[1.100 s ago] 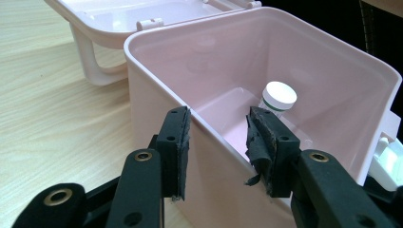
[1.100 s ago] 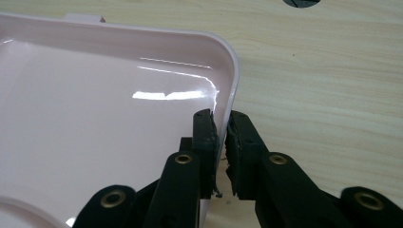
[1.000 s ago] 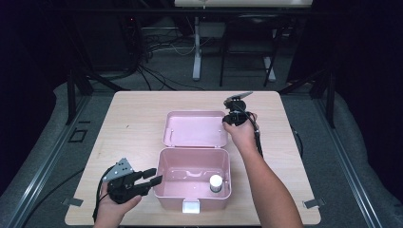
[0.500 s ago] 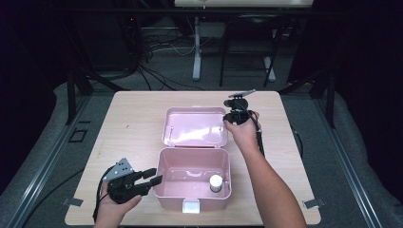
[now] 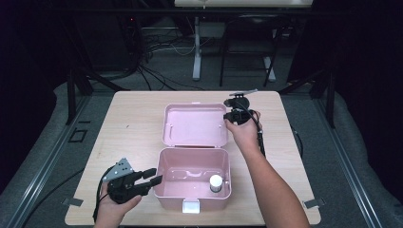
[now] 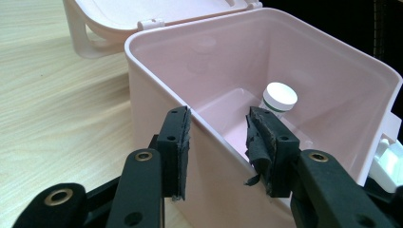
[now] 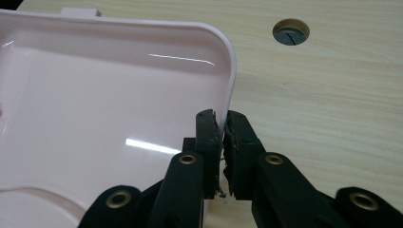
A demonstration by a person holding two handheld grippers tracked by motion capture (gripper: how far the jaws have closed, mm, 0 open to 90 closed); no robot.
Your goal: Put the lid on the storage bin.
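Note:
A pink plastic box (image 5: 171, 202) stands open on the table, its lid (image 5: 195, 126) swung back behind it. Inside, near the right front corner, a small bottle with a white cap (image 5: 216, 182) stands upright. My left gripper (image 5: 156, 176) is open at the box's left wall. In the left gripper view its jaws (image 6: 216, 118) straddle the rim of that wall (image 6: 157, 95), and the bottle (image 6: 280, 97) shows beyond them. My right gripper (image 5: 227, 117) is at the lid's right edge. In the right gripper view it (image 7: 221, 118) is shut on the lid's thin rim (image 7: 109, 95).
The light wooden table (image 5: 133, 123) has bare room on both sides of the box. A round cable hole (image 7: 291, 31) lies in the tabletop beyond the lid's corner. A white latch (image 5: 191, 205) sits on the box's front wall. Dark floor, stands and cables surround the table.
The right gripper has risen slightly with the lid's edge, so the lid stands a little higher. The left gripper has stayed at the box's left wall.

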